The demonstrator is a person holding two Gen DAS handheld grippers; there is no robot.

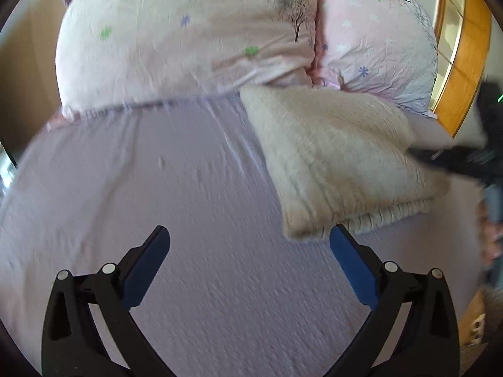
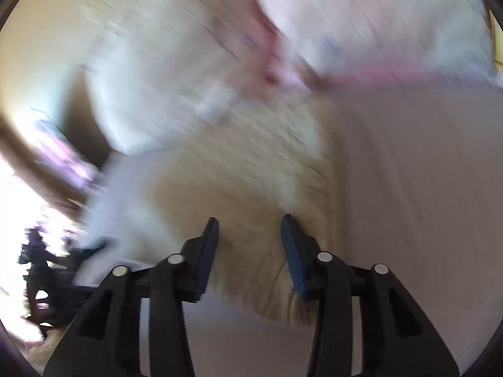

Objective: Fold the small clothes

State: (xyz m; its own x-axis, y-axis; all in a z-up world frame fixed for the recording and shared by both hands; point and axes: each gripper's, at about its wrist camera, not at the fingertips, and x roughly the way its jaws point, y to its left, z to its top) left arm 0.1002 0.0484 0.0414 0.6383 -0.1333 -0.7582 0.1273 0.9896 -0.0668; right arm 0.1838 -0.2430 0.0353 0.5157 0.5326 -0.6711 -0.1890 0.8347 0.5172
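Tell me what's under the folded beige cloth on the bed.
The beige cloth lies on the lilac sheet; a ribbed striped layer shows beneath its near edge. Anything further under it is covered.

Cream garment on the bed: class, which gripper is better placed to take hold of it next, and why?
Right. The right gripper is open directly over the cream garment. The left gripper is open over bare lilac sheet, the garment off to its right.

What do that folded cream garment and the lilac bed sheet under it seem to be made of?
The folded cream garment looks like a soft, matte knit, perhaps wool or fleece: its surface is fuzzy and a ribbed hem shows at its lower edge. The lilac bed sheet looks like thin woven cotton, matte, with fine creases and a slightly crinkled texture. Blur leaves the exact fibres open.
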